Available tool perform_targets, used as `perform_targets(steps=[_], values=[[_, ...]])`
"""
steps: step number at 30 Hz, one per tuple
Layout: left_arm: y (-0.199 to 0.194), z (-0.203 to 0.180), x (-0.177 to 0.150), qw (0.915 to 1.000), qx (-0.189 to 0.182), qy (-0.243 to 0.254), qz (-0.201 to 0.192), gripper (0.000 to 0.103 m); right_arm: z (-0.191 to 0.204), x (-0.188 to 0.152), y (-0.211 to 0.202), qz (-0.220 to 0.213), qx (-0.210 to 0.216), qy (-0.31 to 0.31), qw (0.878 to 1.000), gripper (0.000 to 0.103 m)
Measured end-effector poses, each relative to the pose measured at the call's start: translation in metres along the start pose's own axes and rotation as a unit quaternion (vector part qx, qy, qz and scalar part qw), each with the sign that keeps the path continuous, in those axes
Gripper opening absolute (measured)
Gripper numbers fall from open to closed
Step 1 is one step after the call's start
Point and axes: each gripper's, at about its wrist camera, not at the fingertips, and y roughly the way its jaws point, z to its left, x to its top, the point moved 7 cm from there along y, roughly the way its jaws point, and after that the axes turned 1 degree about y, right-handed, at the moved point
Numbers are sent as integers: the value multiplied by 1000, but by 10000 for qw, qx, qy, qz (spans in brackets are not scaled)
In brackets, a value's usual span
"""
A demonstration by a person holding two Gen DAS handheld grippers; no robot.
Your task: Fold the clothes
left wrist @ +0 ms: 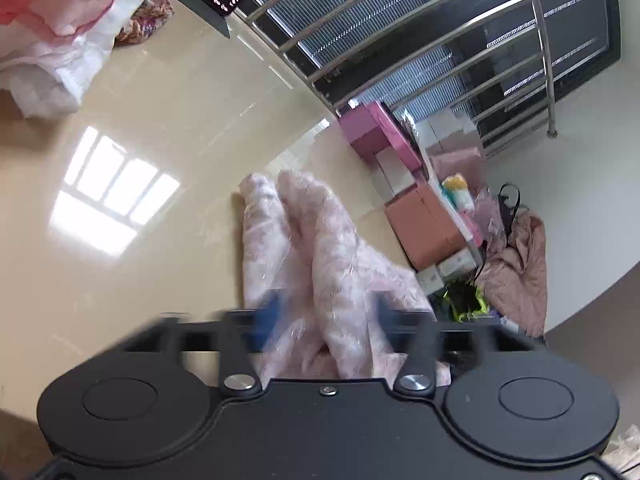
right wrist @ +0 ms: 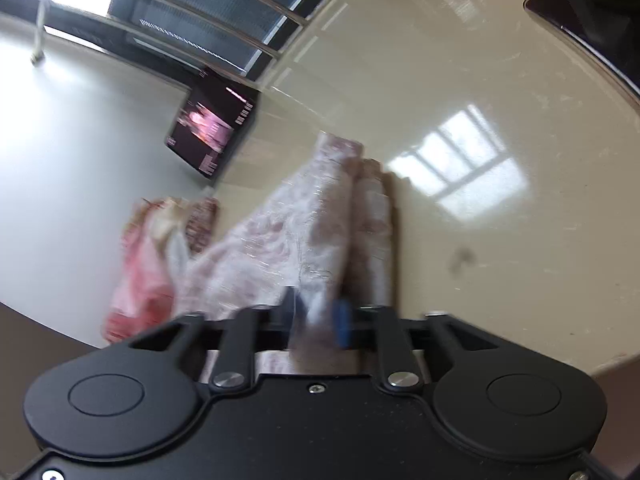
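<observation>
A pale pink lace garment [left wrist: 320,240] lies bunched in long folds on the glossy beige table [left wrist: 160,140]. It runs from my left gripper [left wrist: 326,312] away toward the table's far edge. The blue pads sit on either side of a thick bundle of this fabric and hold it. In the right wrist view the same garment [right wrist: 288,232] stretches forward over the table [right wrist: 480,80]. My right gripper [right wrist: 316,314] has its blue pads close together, pinching the near edge of the cloth. Both views are motion-blurred.
A heap of pink and white clothes [left wrist: 60,20] lies at the table's far left, seen as red-pink cloth [right wrist: 140,280] in the right wrist view. A dark box [right wrist: 212,128] stands at the table edge. Pink boxes [left wrist: 400,152] and a steel railing [left wrist: 400,40] lie beyond.
</observation>
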Motion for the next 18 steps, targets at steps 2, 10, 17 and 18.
perform_targets(steps=[2, 10, 17, 18], values=[[6, 6, -6, 9996, 278, 70, 86, 7, -5, 0, 6, 14, -110, -8, 9999, 2], [-16, -27, 3, 9913, 696, 1044, -386, 29, 15, -4, -4, -194, -296, -666, 9971, 23], [-22, -88, 28, 9558, 1191, 2419, -1175, 71, 80, -11, -32, -1266, -776, -2224, 9636, 45], [-14, -94, 30, 9523, 1273, 2502, -1196, 71, 91, -13, -28, -1350, -851, -2495, 9551, 45]])
